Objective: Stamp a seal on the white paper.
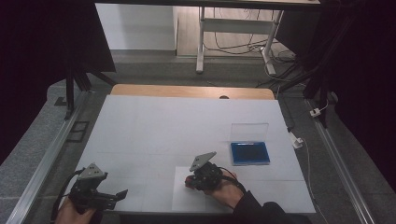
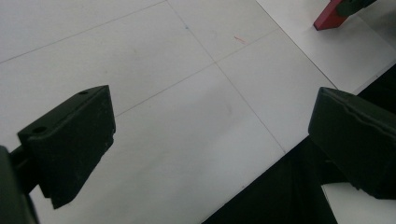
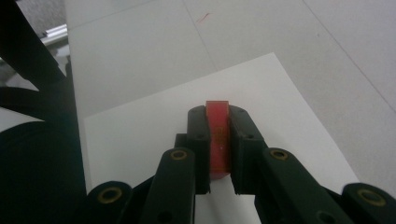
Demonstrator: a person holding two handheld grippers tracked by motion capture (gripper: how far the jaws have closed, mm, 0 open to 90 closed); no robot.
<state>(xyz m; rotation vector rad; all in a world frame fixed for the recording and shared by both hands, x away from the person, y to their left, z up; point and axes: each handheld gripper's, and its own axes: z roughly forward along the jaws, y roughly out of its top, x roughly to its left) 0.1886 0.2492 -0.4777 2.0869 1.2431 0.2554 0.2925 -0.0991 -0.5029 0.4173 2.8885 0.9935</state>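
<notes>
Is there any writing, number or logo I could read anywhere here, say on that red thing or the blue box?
None can be read.
Red stamp, clamped between the right gripper's jaws over the white paper sheet: faint yellowish marks on its side, too blurred to read.
Blue ink pad: dark face, no lettering to make out.
Table cover: only a small red scribble and thin lines, no words.
</notes>
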